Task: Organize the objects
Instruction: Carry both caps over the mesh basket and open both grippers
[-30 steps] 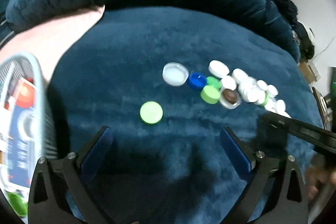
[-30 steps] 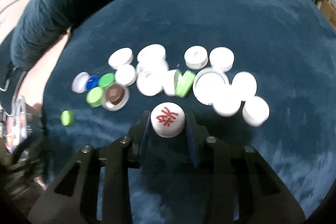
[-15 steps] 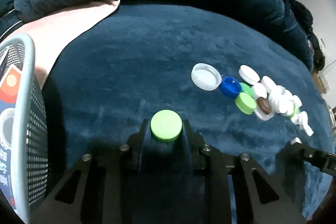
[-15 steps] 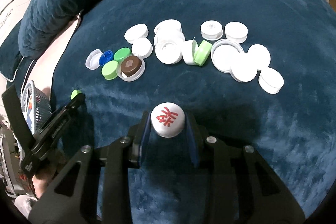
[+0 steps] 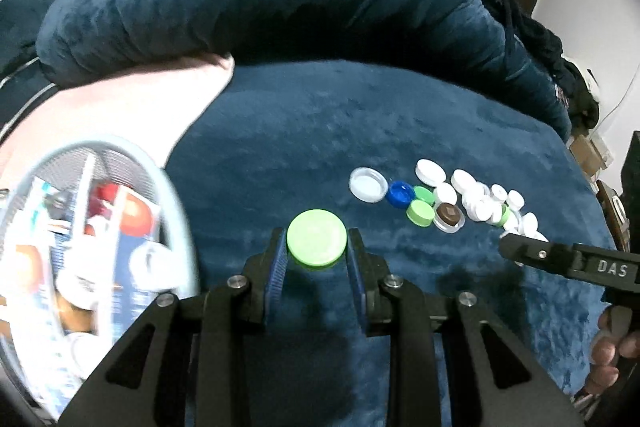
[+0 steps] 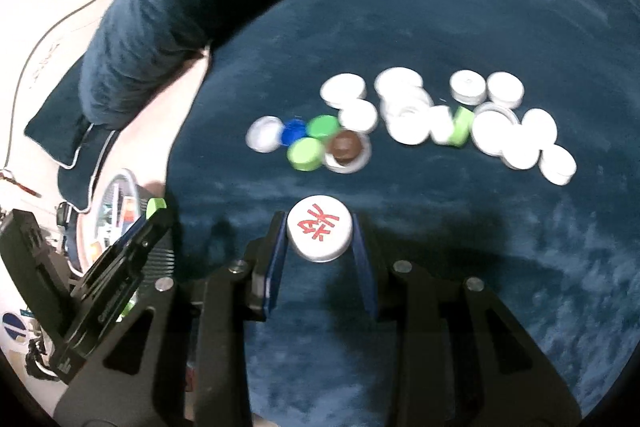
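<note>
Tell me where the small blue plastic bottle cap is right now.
In the left wrist view the small blue plastic bottle cap lies right of centre on the dark blue blanket, between the translucent white lid and two green caps.

Dark blue plush blanket (image 5: 304,131) w/ loose bottle caps (image 6: 404,123) on it: mostly white, some green, 1 blue, 1 brown.

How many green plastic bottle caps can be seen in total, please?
4. One round green plastic cap sits in the left claw. Two lie beside the small blue cap. One stands on edge among the white caps; others may be hidden.
</note>
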The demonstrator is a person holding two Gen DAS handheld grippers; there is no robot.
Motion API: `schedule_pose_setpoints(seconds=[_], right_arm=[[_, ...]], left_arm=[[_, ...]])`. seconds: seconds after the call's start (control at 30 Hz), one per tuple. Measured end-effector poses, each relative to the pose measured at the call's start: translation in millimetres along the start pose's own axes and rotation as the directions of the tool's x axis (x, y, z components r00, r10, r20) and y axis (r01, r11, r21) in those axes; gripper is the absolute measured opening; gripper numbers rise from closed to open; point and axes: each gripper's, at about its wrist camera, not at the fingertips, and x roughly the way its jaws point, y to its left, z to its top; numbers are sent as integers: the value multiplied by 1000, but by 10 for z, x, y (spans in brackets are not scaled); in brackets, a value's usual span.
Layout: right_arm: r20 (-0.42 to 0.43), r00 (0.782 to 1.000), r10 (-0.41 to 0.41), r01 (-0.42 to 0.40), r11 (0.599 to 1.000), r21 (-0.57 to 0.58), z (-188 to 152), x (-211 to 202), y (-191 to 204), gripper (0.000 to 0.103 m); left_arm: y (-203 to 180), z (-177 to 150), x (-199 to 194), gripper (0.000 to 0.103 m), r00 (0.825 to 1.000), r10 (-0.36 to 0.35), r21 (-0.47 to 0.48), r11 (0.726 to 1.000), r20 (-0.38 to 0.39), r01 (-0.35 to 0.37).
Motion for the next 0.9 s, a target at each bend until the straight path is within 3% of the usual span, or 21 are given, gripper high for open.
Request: schedule_pose_setpoints(seconds=[0.2, 0.4, 0.6, 0.73, 0.77, 0.8, 0.87, 0.9], right_arm=[[5, 999, 51, -50, 997, -61, 33, 34, 542, 33], [-15, 990, 142, -142, 970, -197, 8, 166, 1446, 33], [-68, 975, 211, -222, 926, -306, -72, 428, 2310, 33], [-95, 967, 235, -253, 903, -347, -157, 606, 2615, 34], [-101, 966, 239, -260, 900, -349, -164, 662, 2648, 34], [-119, 966, 229, -256, 902, -348, -164, 729, 2660, 36], [-129, 969, 210, -242, 914, -325, -162, 776, 2614, 65], [-114, 972, 204, -229, 924, -305, -154, 764, 2552, 97]], left_arm=[[454, 163, -483, 30, 997, 31, -61, 998, 71, -27], [1168, 241, -921, 30, 987, 120, -152, 983, 109, -103], [1919, 153, -1118, 30, 975, 207, -283, 943, 86, -175], [2089, 66, -1035, 30, 976, 208, -309, 934, 56, -182], [2098, 62, -996, 36, 977, 211, -300, 935, 41, -189], [2097, 64, -970, 60, 976, 218, -293, 935, 28, -200], [2130, 36, -939, 96, 969, 246, -295, 927, 7, -233], [2155, 24, -943, 99, 966, 259, -305, 920, 5, -245]])
